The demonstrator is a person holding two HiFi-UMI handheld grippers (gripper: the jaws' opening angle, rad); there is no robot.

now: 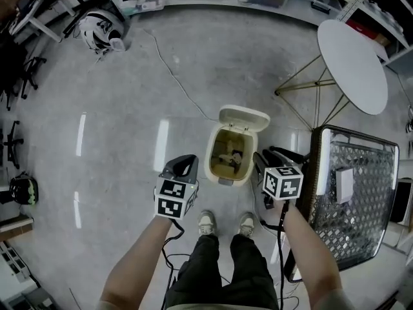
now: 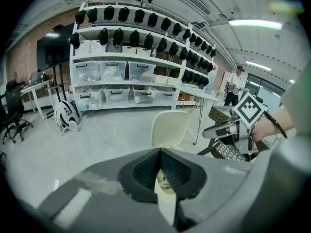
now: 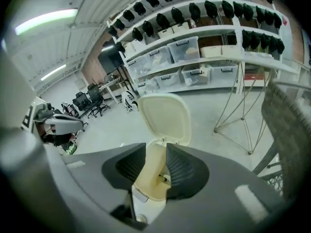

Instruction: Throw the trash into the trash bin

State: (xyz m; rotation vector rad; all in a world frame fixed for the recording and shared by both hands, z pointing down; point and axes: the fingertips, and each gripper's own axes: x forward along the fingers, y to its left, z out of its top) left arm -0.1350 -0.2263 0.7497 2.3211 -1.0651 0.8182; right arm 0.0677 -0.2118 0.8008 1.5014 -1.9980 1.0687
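A cream trash bin (image 1: 216, 166) stands on the floor in front of my feet, its lid (image 1: 244, 118) flipped up. Pieces of trash (image 1: 229, 155) lie inside it. In the head view my left gripper (image 1: 188, 159) hovers just left of the bin. In the left gripper view its jaws (image 2: 159, 152) meet at the tips with nothing between them. My right gripper (image 1: 263, 154) hovers just right of the bin. In its own view it (image 3: 155, 152) stands open and empty, with the bin's rim (image 3: 150, 183) and raised lid (image 3: 165, 118) showing through the gap.
A wire-mesh cart (image 1: 361, 192) stands close on the right. Beyond it is a round white table (image 1: 352, 63) on thin legs. A cable (image 1: 174, 70) runs across the floor behind the bin, and a helmet (image 1: 100, 30) lies far left. Shelves line the back wall.
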